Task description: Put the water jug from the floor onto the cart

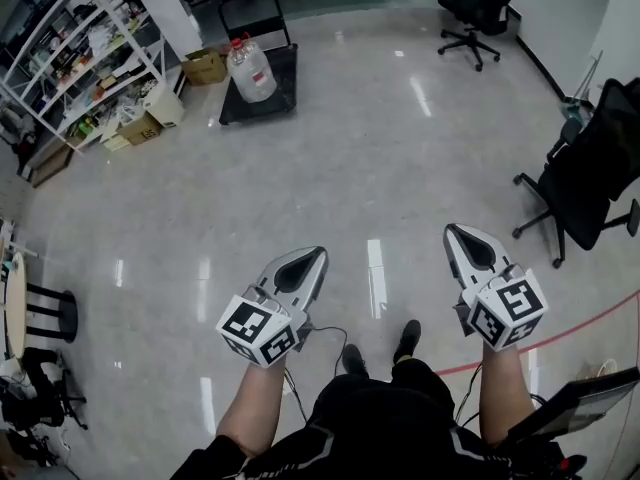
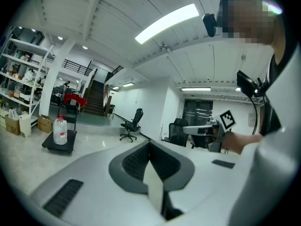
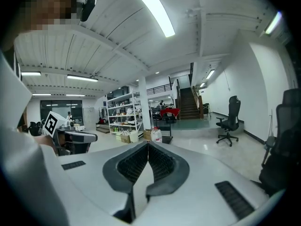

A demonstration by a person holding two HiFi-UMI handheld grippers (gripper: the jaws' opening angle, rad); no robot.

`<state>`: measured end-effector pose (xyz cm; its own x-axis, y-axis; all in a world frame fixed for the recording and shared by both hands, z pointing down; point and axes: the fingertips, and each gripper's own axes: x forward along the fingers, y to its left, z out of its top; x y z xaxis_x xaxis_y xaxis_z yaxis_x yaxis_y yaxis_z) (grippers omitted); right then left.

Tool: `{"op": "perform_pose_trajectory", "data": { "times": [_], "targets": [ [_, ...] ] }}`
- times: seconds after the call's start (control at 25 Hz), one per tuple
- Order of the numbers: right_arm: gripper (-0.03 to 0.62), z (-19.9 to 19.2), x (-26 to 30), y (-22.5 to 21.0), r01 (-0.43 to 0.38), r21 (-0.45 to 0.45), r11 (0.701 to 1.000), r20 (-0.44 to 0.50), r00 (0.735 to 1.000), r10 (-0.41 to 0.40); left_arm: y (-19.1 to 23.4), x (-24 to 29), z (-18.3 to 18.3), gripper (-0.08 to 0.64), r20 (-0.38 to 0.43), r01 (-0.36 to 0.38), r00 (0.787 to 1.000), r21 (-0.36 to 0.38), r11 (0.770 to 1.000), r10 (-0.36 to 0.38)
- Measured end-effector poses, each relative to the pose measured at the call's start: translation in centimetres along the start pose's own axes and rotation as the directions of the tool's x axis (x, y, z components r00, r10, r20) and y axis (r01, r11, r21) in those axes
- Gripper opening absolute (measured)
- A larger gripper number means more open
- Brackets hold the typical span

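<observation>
The clear water jug (image 1: 252,71) with a red cap stands upright on the black flat cart (image 1: 283,88) far across the floor, at the top of the head view. It also shows small in the left gripper view as the jug (image 2: 59,130) on the cart (image 2: 60,146), and in the right gripper view as the jug (image 3: 155,135). My left gripper (image 1: 318,253) and right gripper (image 1: 452,230) are held out side by side, far from the cart. Both are shut and hold nothing. The jaws of the left gripper (image 2: 149,142) and the right gripper (image 3: 148,144) meet.
White shelving (image 1: 80,58) with cardboard boxes (image 1: 205,65) stands left of the cart. Black office chairs stand at the back right (image 1: 480,13) and the right edge (image 1: 590,168). A black stool (image 1: 45,313) is at the left. A red floor line (image 1: 580,323) runs at the right.
</observation>
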<state>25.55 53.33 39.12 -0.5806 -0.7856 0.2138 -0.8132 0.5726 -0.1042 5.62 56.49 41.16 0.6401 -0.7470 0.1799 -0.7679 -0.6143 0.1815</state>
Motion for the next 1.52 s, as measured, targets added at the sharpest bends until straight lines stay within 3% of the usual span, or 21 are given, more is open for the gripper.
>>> {"op": "perform_pose_trajectory", "data": {
  "times": [0.2,0.44,0.68,0.84,1.12,1.52],
  "targets": [
    [0.003,0.7,-2.1,2.7,-0.002,-0.011,1.0,0.014,1.0,0.002,-1.5,-3.0,1.0,0.002,0.025,0.003,1.0,0.006,1.0,-0.004],
    [0.003,1.5,-4.1,2.9,-0.056,-0.032,0.998,0.044,0.997,0.057,-5.0,-4.0,1.9,0.002,0.041,-0.031,0.999,0.023,0.999,0.03],
    [0.003,1.2,-7.9,0.6,-0.066,-0.041,0.997,0.071,0.995,0.069,-9.4,-2.3,1.3,0.002,0.024,-0.042,0.999,0.037,0.998,0.041],
    [0.003,1.2,-9.8,-1.0,-0.032,-0.067,0.997,0.085,0.996,0.037,-11.5,-1.6,1.3,0.002,0.035,-0.067,0.997,0.044,0.997,0.065],
    [0.003,2.3,-10.8,0.7,0.005,-0.044,0.999,0.102,0.995,-0.001,-12.9,-3.6,3.7,0.002,0.082,-0.051,0.996,0.072,0.996,0.045],
    [0.003,3.1,-11.2,3.8,0.012,-0.1,0.995,0.093,0.996,-0.002,-12.8,-5.6,4.6,0.002,0.126,-0.021,0.992,0.079,0.997,0.011]
  ]
}}
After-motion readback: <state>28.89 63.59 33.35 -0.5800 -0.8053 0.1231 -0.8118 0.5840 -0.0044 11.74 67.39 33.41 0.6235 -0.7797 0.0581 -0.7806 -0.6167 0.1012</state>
